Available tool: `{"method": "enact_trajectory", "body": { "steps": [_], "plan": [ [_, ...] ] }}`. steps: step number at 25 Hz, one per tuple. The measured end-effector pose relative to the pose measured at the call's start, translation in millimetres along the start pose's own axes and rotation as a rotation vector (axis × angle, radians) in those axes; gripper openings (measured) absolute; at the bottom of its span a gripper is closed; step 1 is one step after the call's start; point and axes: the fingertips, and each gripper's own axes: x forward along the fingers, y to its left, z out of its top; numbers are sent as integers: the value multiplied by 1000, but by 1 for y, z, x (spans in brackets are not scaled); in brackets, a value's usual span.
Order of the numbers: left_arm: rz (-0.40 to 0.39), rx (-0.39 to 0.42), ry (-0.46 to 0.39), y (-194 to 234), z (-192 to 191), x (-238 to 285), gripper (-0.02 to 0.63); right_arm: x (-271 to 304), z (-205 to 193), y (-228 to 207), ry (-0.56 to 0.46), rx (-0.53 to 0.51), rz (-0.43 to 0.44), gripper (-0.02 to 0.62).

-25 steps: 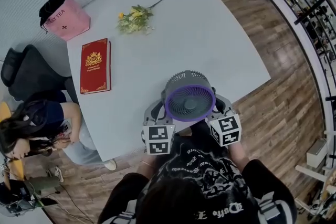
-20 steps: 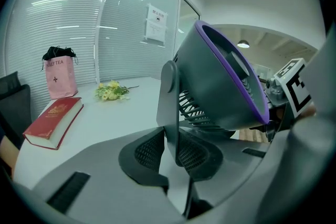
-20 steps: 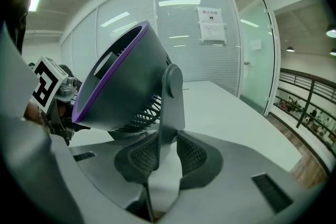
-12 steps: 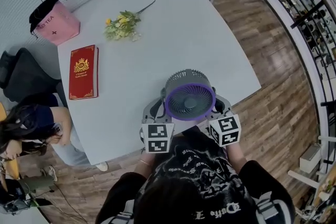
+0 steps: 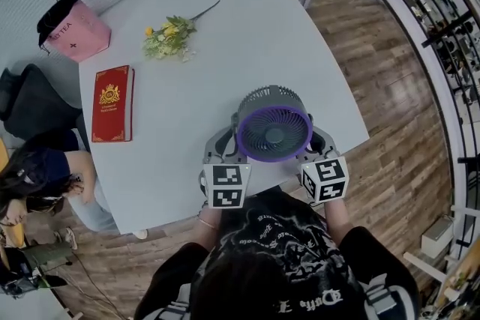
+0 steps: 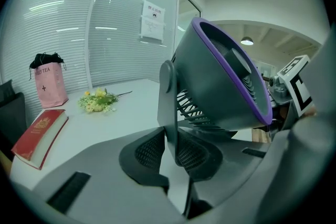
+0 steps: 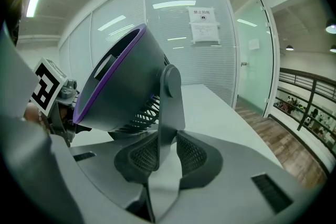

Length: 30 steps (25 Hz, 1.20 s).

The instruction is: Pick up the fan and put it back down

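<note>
Left gripper [image 5: 222,149] is clamped on the fan's left upright [image 6: 167,107], with a mesh pad pressed to each face. The fan [image 5: 274,133] is carried between both grippers above the near edge of the table [image 5: 247,19], its purple-rimmed head tilted upward. Right gripper [image 5: 318,148] is closed the same way on the right upright [image 7: 171,102]. At the table's left side the pink bag [image 5: 73,30], red book [image 5: 111,103] and flowers [image 5: 169,36] lie well apart from the fan. There is bare tabletop beyond the fan and to its right. The table's right edge is near the right gripper, with wooden floor [image 5: 405,139] past it. The fan's base is hidden under its head and the jaws. It is probably clear of the tabletop, but this is unconfirmed.
</note>
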Motion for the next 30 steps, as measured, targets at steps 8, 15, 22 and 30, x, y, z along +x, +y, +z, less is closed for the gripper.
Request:
{"method": "enact_trajectory", "body": {
  "steps": [8,15,22,30],
  "plan": [
    [22,5,-33,-6,42,45,61,24,30,-49,-29,-10,-10,91],
    [28,-31,-44,-2,62,93,61,58,51,-88,-44,-18,-7,86],
    [78,-90,-13,16,54,138,61,106,54,-107,-23,-22,30,81],
    [88,-116,-34,33,57,189,61,157,57,-133,-16,-22,53,80]
  ]
}}
